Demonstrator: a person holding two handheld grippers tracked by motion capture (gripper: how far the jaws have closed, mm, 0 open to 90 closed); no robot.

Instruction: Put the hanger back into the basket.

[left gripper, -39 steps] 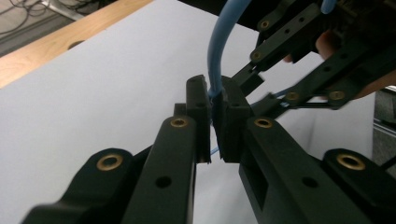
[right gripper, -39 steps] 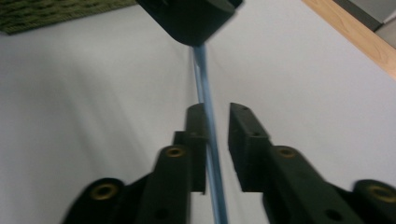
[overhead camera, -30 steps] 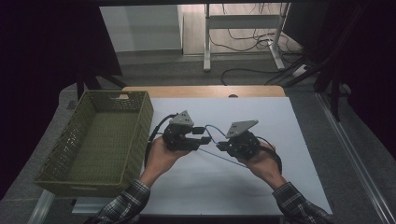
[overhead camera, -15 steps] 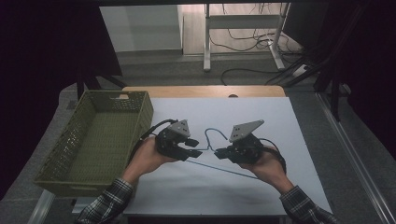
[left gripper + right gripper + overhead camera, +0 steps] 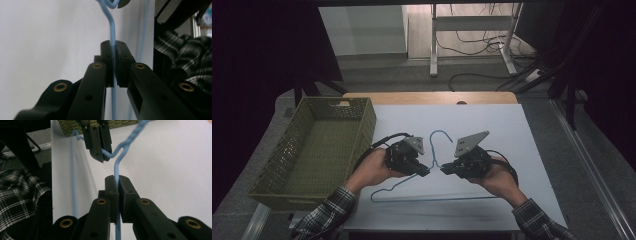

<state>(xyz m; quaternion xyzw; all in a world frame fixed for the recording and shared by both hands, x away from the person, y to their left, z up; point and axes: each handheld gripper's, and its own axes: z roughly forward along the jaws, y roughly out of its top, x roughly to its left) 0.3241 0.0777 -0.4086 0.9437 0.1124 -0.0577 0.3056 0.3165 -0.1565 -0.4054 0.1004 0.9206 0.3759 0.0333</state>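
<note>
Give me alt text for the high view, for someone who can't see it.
Two hands each hold a black claw, the left claw and right claw both shut on the shoulders of a light blue wire hanger just below its hook, over a white table. An empty green woven basket sits at the left.

The high view looks forward and down from above the near edge of the white table (image 5: 512, 130). Each gripper view sits close behind its own jaws; both share the blue wire hanger (image 5: 113, 32) with the high view
</note>
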